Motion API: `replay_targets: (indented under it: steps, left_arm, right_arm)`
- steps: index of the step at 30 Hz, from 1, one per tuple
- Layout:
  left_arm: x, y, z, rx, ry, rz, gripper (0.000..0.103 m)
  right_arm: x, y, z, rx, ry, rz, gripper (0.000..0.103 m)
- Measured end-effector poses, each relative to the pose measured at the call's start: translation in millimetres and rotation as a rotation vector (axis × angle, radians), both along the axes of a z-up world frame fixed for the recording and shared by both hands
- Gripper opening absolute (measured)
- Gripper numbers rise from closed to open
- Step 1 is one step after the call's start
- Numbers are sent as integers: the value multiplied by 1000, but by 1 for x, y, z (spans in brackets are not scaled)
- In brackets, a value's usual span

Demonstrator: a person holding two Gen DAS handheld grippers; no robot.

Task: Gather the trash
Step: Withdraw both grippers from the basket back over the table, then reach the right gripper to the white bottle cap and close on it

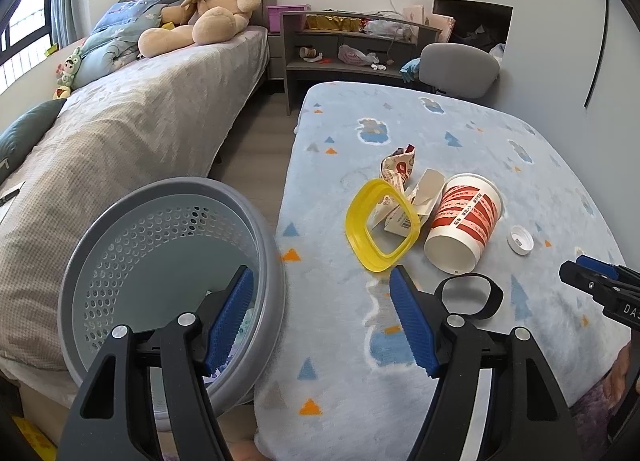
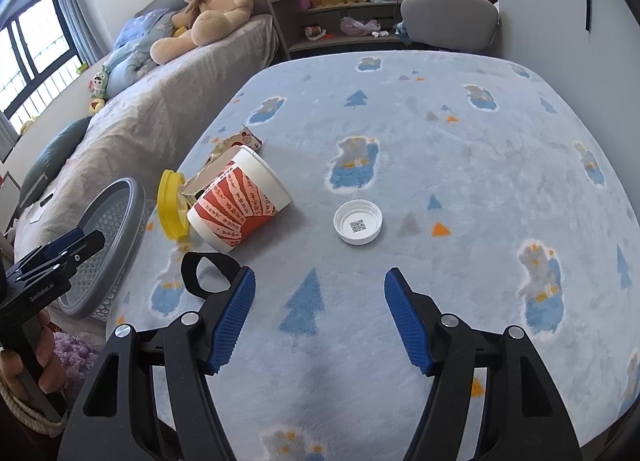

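On the blue patterned blanket (image 1: 460,129) lie a red-and-white paper cup (image 1: 464,221) on its side, a yellow plastic ring (image 1: 380,225), a crumpled wrapper (image 1: 398,167), a torn carton (image 1: 416,201), a black band (image 1: 470,297) and a white cap (image 1: 520,240). My left gripper (image 1: 322,281) is open and empty, between the grey bin (image 1: 168,281) and the yellow ring. My right gripper (image 2: 320,281) is open and empty, just short of the white cap (image 2: 358,221); the cup (image 2: 240,201) and the band (image 2: 208,273) lie to its left.
The grey perforated bin (image 2: 104,253) stands at the blanket's left edge, with something pale inside. A bed with a teddy bear (image 1: 208,1) lies to the left. A desk shelf (image 1: 352,45) and a grey chair (image 1: 460,69) stand behind.
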State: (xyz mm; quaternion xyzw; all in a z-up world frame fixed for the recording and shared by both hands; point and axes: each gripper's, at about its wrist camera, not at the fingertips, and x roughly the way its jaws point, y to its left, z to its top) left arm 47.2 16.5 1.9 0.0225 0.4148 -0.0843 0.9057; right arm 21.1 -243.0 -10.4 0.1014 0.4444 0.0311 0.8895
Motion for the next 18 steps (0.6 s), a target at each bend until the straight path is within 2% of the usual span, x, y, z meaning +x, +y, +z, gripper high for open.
replay_targets:
  steps: [18]
  left_arm:
    - [3,-16,-9,48,10,3,68]
  right_arm:
    - [48,-21,-20,-32,39,44,66]
